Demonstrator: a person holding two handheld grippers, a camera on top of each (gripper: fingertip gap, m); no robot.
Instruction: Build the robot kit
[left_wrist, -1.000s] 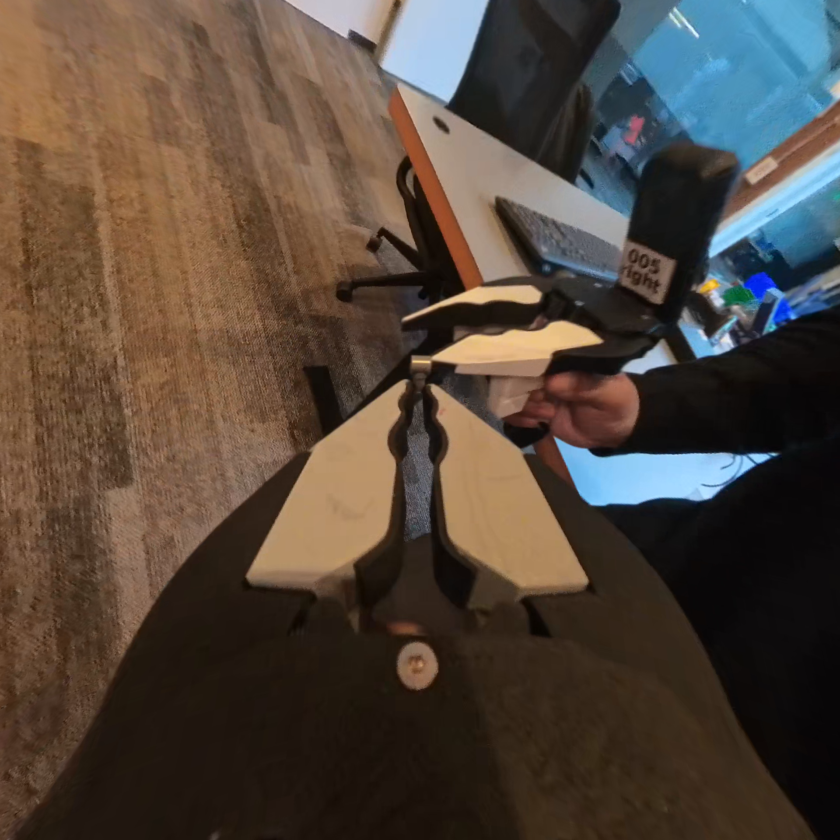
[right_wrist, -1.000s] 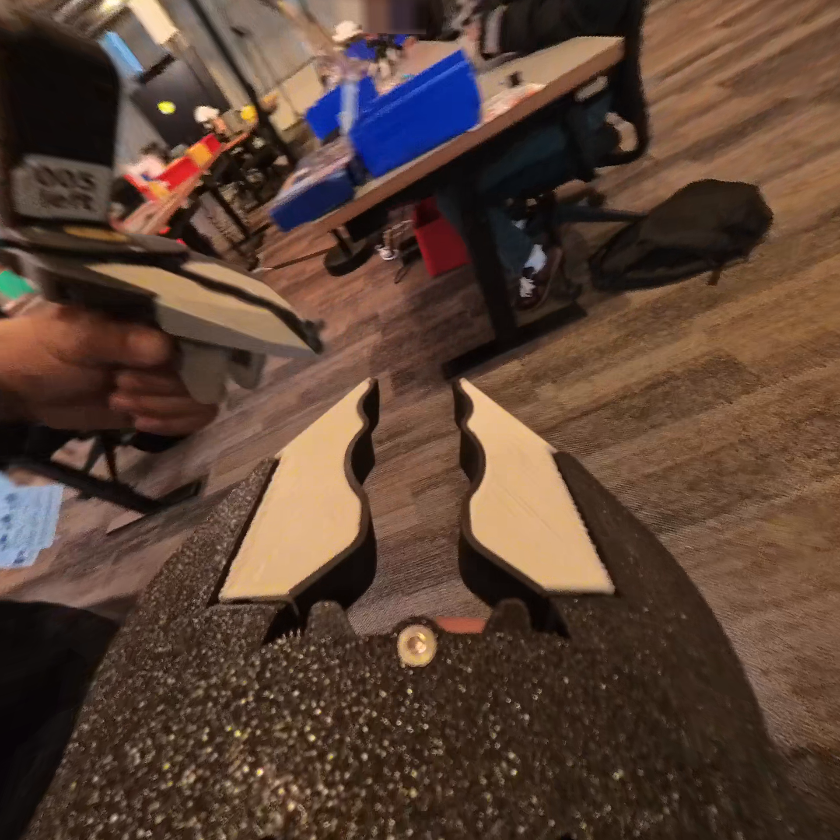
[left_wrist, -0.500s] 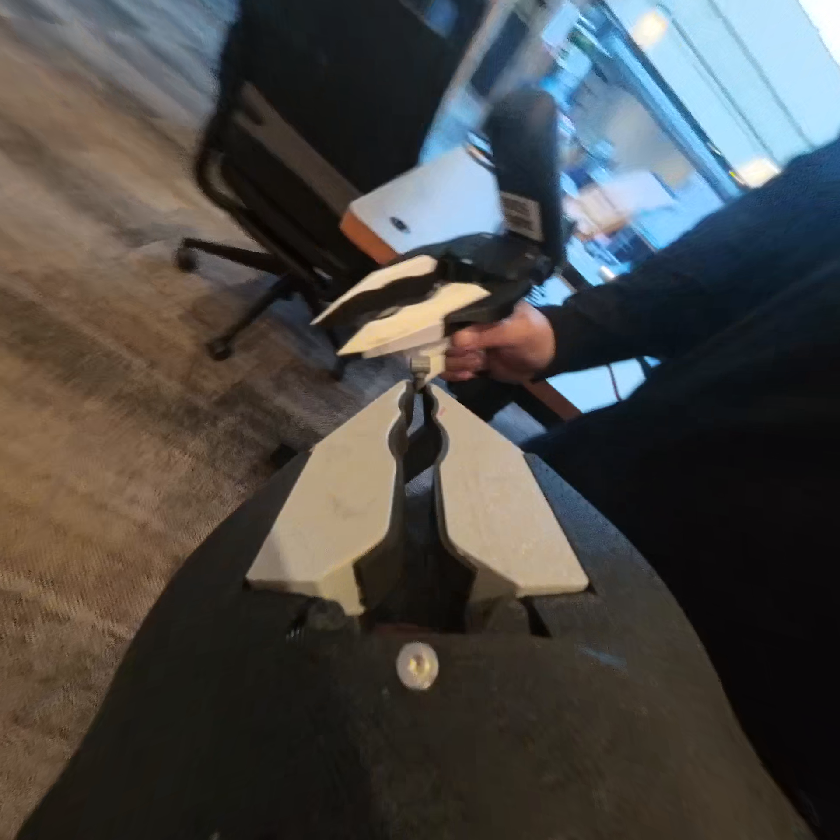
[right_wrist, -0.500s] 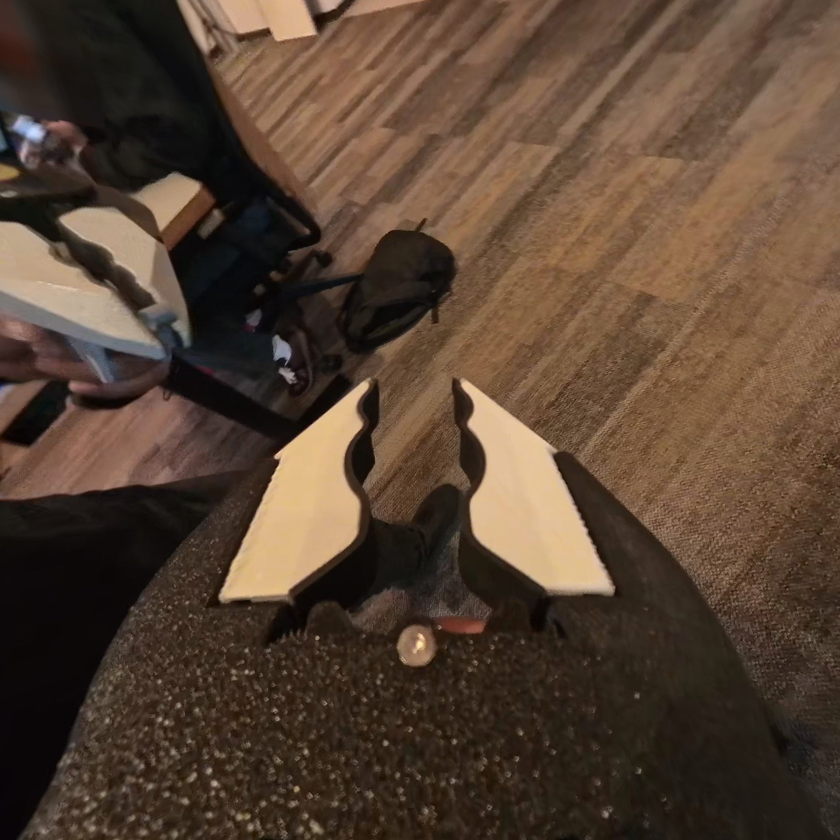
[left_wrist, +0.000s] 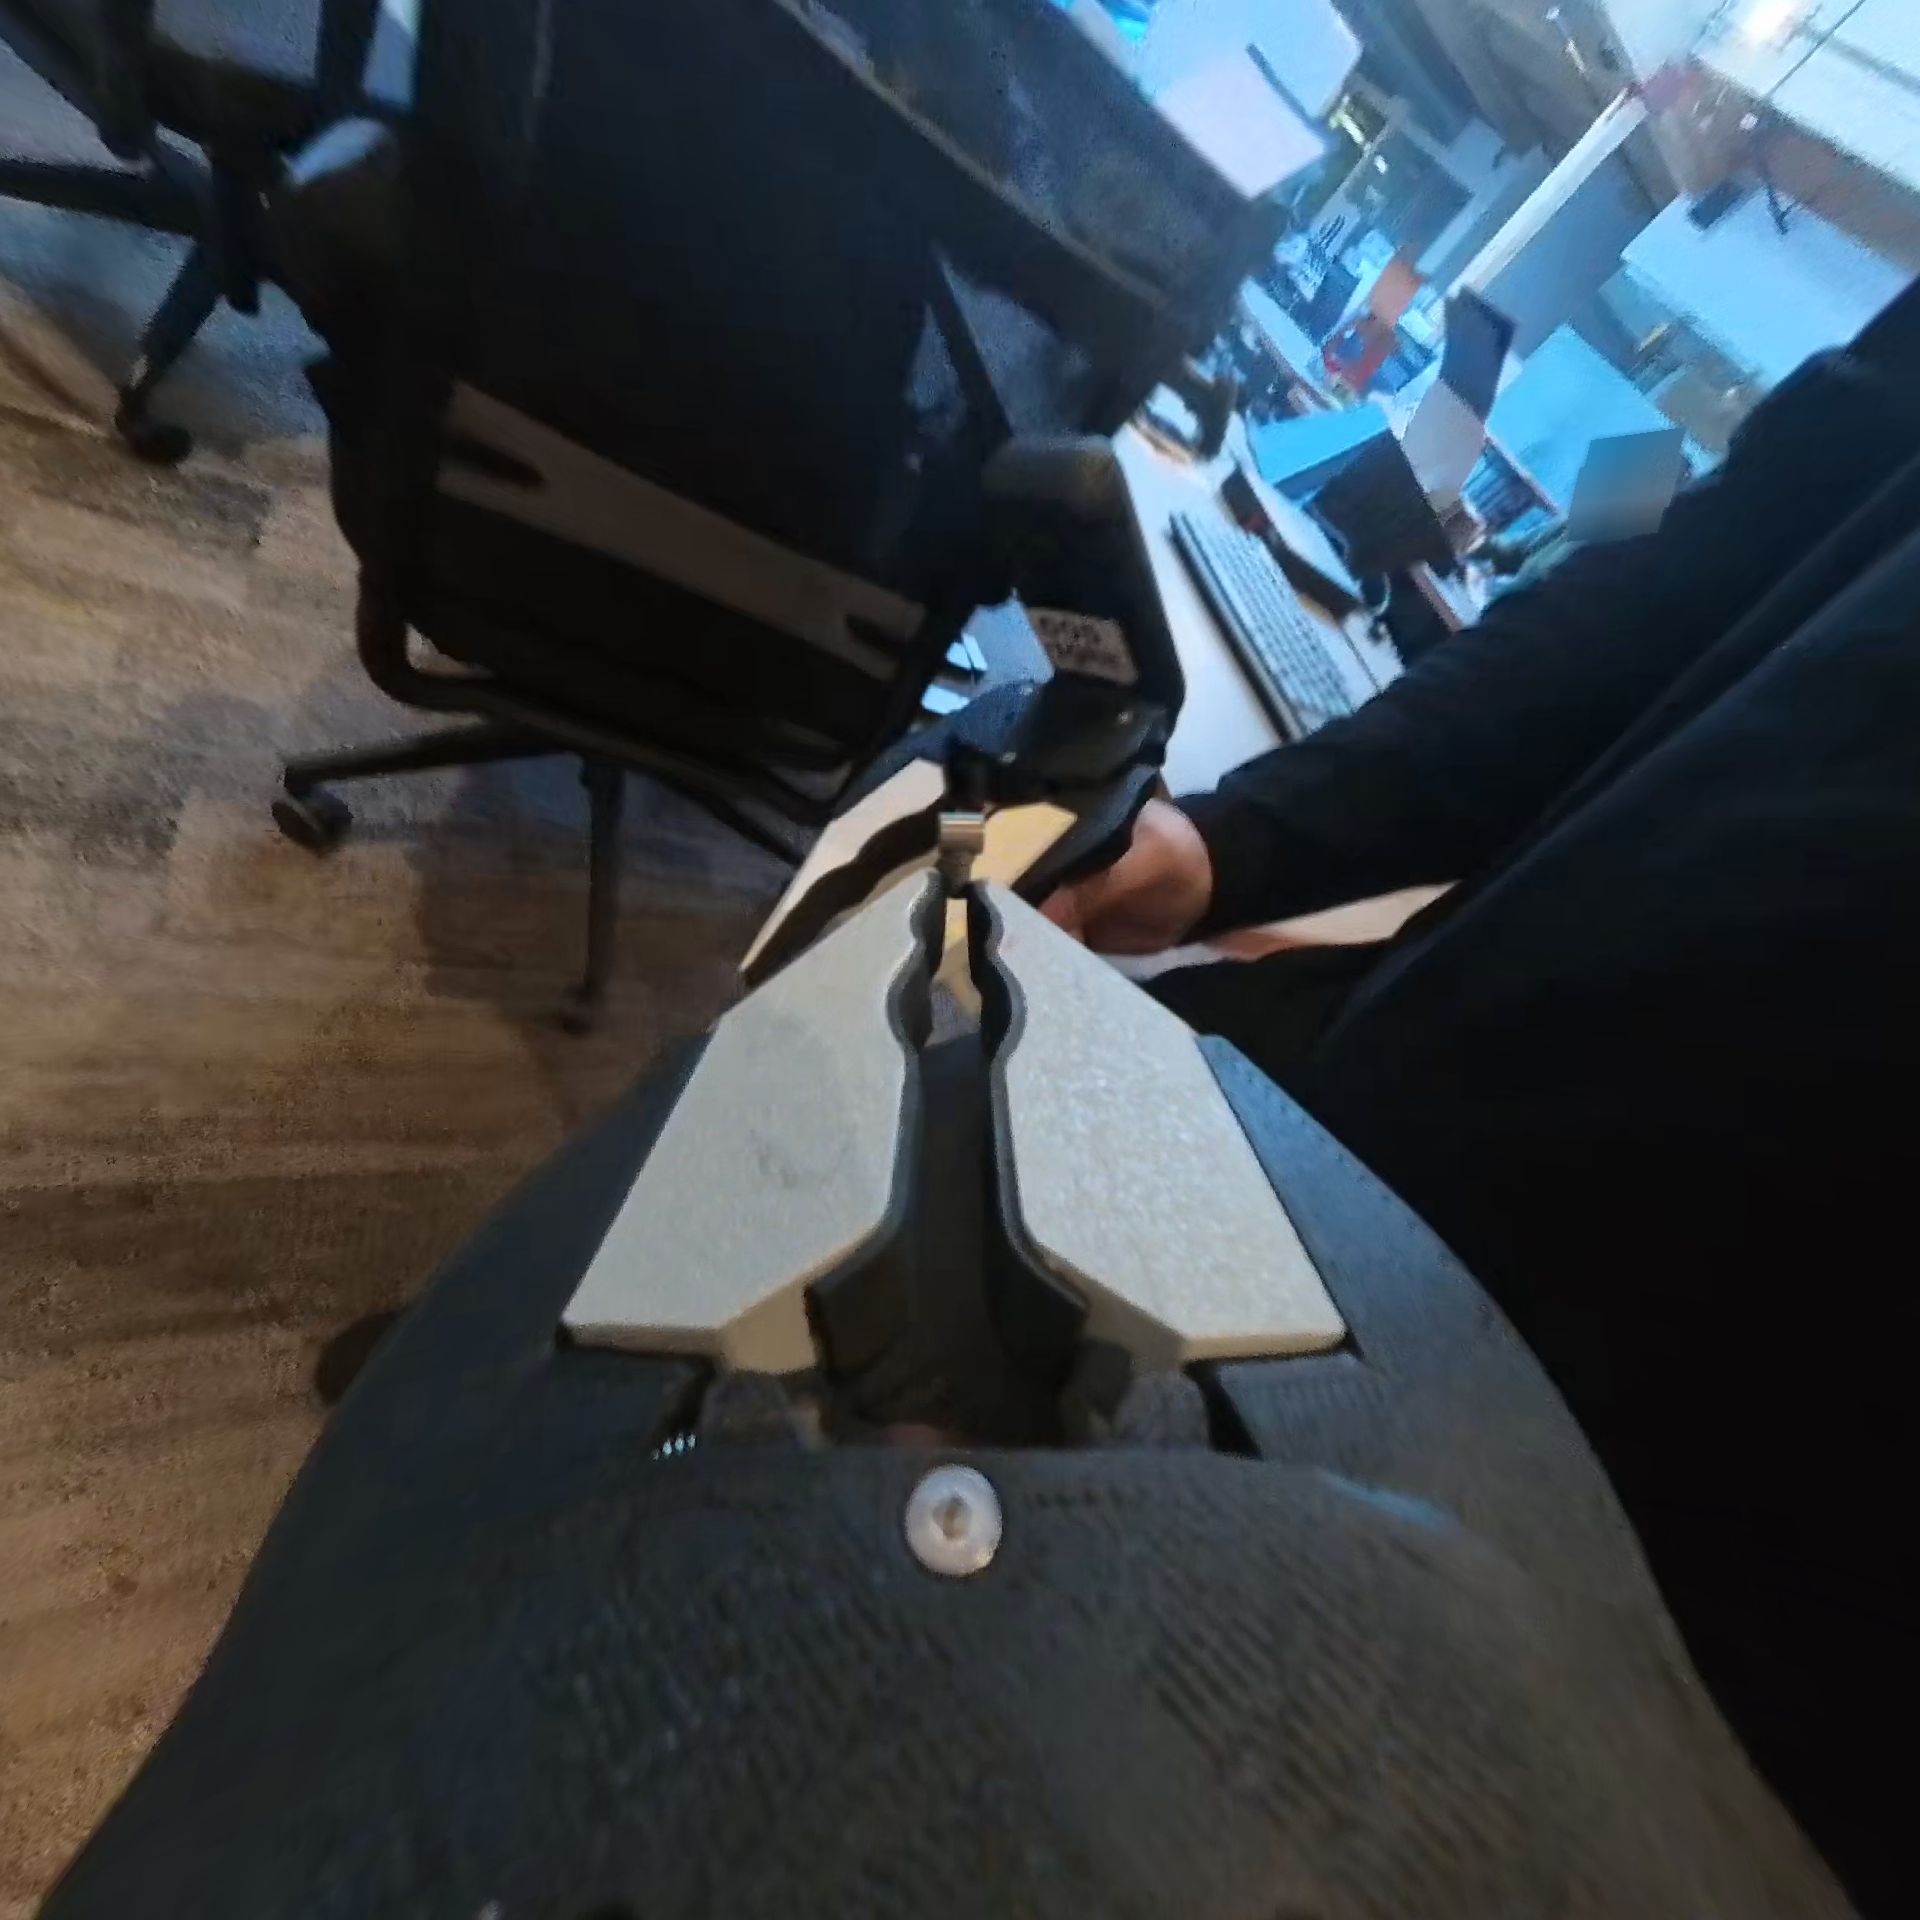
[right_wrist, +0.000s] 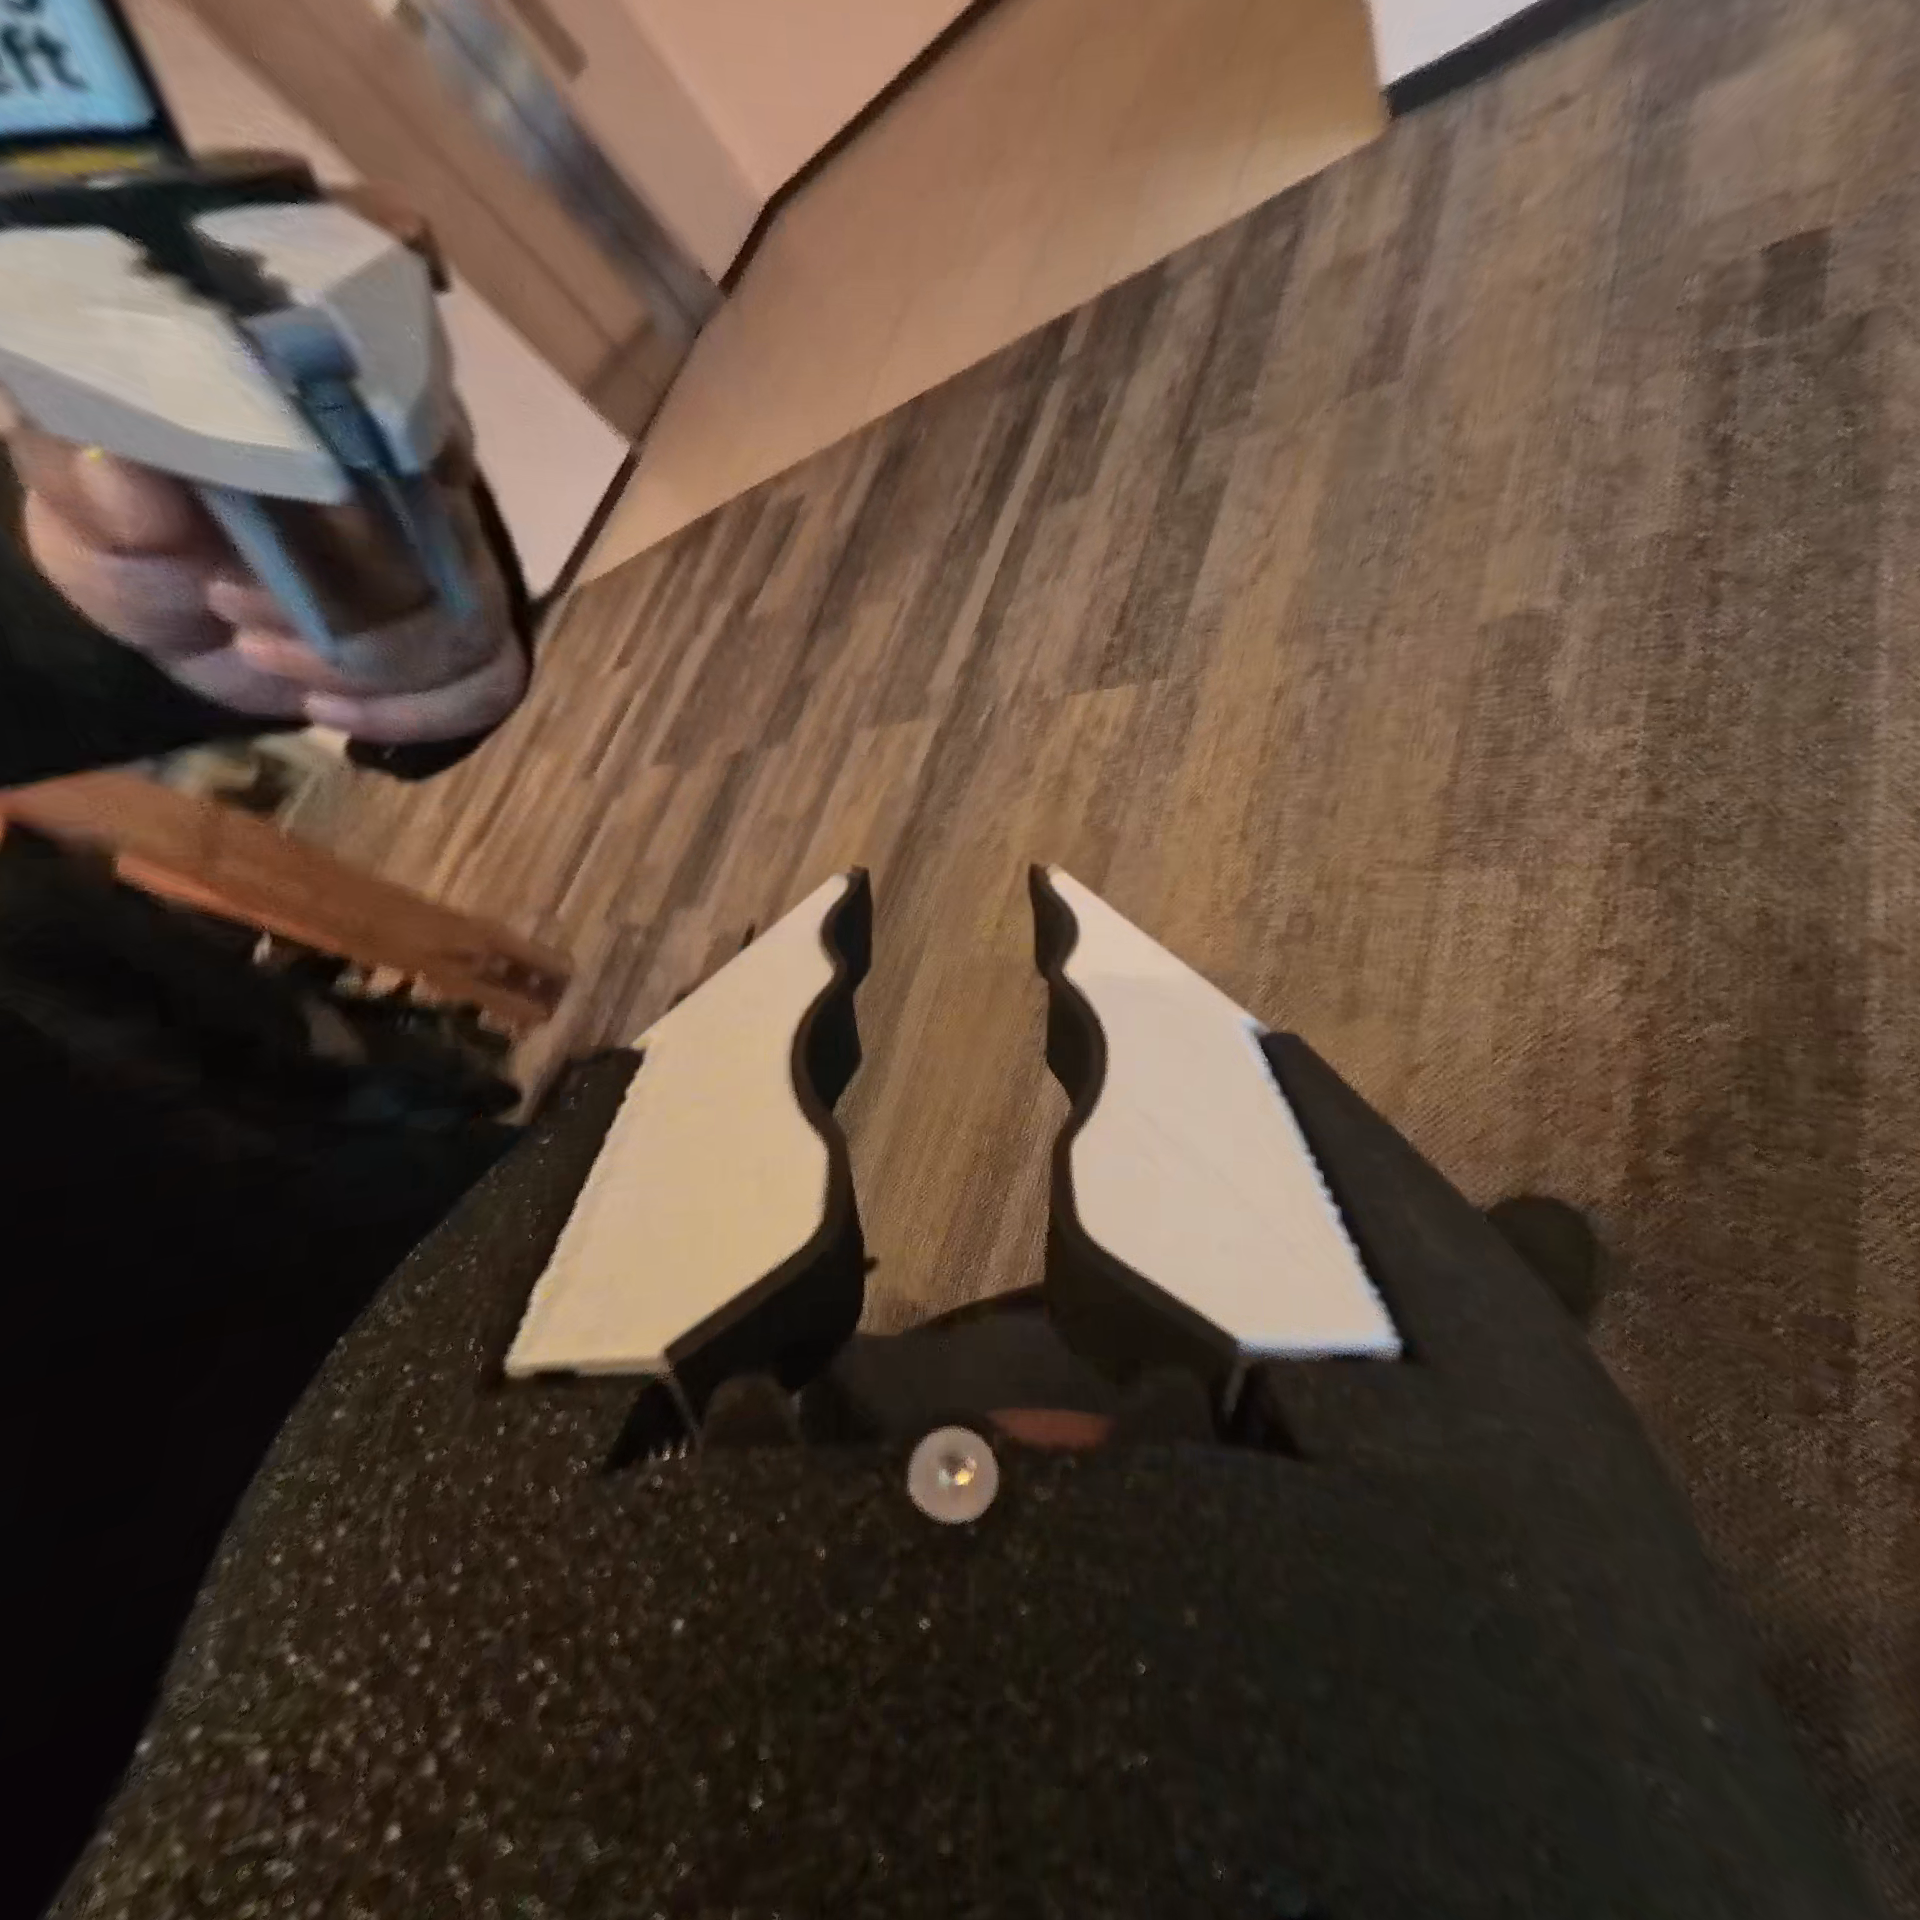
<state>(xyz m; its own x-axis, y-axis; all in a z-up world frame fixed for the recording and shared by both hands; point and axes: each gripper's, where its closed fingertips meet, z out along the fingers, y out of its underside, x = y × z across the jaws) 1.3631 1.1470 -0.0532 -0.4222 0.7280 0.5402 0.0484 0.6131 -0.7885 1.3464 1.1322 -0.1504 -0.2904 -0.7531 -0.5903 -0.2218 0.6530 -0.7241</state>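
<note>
1. Small metal piece (left_wrist: 958, 831) sticks up from the tips of the left tool (left_wrist: 951, 906), in the air above the carpet floor (left_wrist: 156, 987) and in front of a black office chair (left_wrist: 675, 364).
2. The left tool's two pale fingers (left_wrist: 790, 1143) are drawn almost together, with only a thin slit between them, and they pinch the lower end of the metal piece.
3. In the right wrist view the same piece shows as a blurred grey clip-like part (right_wrist: 312, 384) at the nose of the left tool, gripped by a hand (right_wrist: 208, 623) at the upper left.
4. The right tool (right_wrist: 951, 883) stands open with a clear gap between its fingers (right_wrist: 707, 1122). It holds nothing; only carpet shows through the gap.
5. In the left wrist view the right tool lies just behind the metal piece, pointing left, held by a hand (left_wrist: 1143, 873) in a dark sleeve (left_wrist: 1507, 675). Whether it touches the piece I cannot tell.
6. Behind it stands a white table (left_wrist: 1195, 675) carrying a black keyboard (left_wrist: 1268, 623).
7. An orange-brown table edge (right_wrist: 312, 894) shows at the left of the right wrist view, with pale wall panels (right_wrist: 1039, 156) beyond the carpet.
</note>
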